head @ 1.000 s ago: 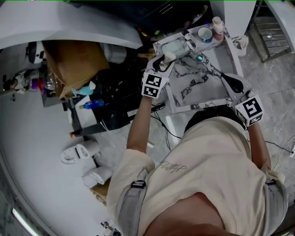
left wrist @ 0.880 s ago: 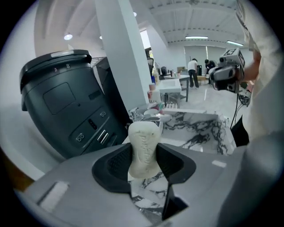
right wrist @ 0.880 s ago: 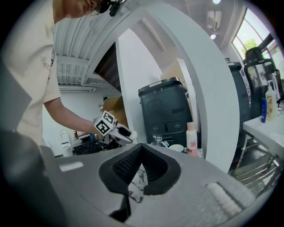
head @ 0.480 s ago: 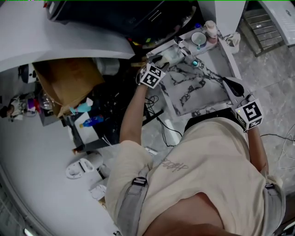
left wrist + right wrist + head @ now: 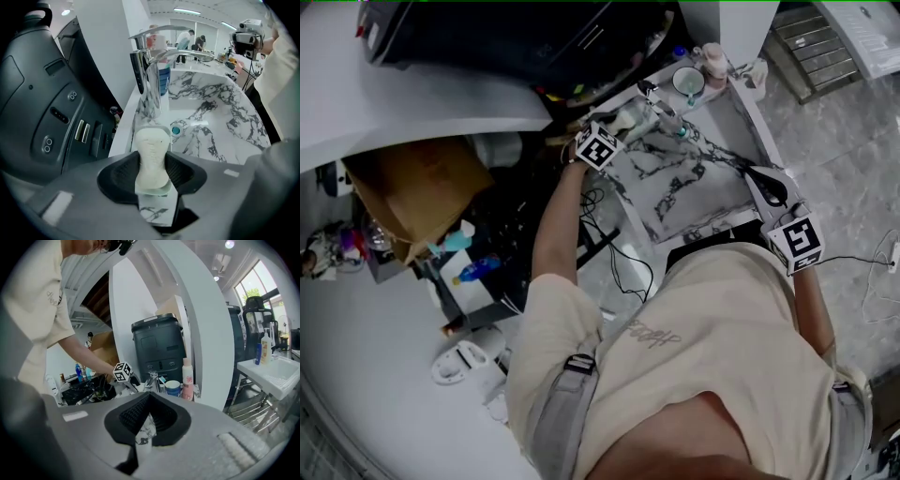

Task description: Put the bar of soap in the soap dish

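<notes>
**Soap held in the left claw at the sink's corner**

In the head view the marble counter (image 5: 727, 127) with its sunken basin lies toward 1 o'clock of the frame. A dark appliance (image 5: 534, 37) fills the top, at about 11 o'clock. The person leans over the basin, one arm stretched to each side of it.

The left claw (image 5: 623, 122) sits at the basin's 10 o'clock corner, just beside the base of the chrome faucet (image 5: 149, 75). Its jaws are clamped on the bar of soap (image 5: 151, 150), a pale bar standing upright between the pads, with its top poking out past them. Below it shows the veined counter edge; I cannot tell whether the soap touches anything beneath.

The right claw (image 5: 766, 178) rests at the basin's 3 o'clock rim, well apart from the left one. Its jaws are drawn together at the tips, and nothing is held between them.

A cup (image 5: 687, 82) stands at the basin's 12 o'clock, and a pink-labelled bottle (image 5: 712, 64) is just beside it at 1 o'clock. The drain (image 5: 176, 129) shows teal in the basin floor, near the faucet.
</notes>
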Action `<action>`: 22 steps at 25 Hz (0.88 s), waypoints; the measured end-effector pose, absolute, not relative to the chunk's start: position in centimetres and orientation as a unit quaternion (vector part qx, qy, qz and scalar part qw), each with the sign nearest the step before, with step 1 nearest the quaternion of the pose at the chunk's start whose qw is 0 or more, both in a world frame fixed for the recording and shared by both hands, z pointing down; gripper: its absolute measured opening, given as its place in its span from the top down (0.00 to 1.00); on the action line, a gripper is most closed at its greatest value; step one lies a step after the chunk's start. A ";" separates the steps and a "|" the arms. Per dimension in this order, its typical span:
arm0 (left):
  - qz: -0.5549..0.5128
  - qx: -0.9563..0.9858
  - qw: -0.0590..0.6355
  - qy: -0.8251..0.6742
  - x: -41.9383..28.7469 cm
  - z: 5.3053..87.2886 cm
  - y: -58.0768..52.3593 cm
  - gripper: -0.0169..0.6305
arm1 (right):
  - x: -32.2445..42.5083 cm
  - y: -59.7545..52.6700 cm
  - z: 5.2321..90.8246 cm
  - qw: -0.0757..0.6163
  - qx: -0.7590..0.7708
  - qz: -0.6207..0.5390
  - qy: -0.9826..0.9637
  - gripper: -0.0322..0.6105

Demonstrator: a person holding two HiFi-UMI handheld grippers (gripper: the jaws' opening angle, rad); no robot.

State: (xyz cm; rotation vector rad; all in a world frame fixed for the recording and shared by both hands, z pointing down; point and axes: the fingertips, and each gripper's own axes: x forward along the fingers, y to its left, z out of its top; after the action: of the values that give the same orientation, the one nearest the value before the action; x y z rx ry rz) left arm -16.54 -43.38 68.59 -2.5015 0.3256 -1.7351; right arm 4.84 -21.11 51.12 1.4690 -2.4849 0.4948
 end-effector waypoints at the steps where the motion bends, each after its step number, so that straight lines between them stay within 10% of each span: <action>1: -0.567 -0.816 0.042 0.101 -16.4 68.8 -43.4 0.67 | 4.6 -20.9 51.2 0.109 0.500 0.166 -0.843 0.95; 22: -0.596 -0.795 0.061 0.092 -15.8 69.3 -43.7 0.71 | 4.2 -20.0 50.4 0.123 0.511 0.126 -0.842 0.95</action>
State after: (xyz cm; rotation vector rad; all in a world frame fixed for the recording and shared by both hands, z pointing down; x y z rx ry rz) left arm -15.81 -43.66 69.30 -2.4061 0.2770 -1.8029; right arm 4.18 -20.04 50.41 1.4895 -2.4549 0.3667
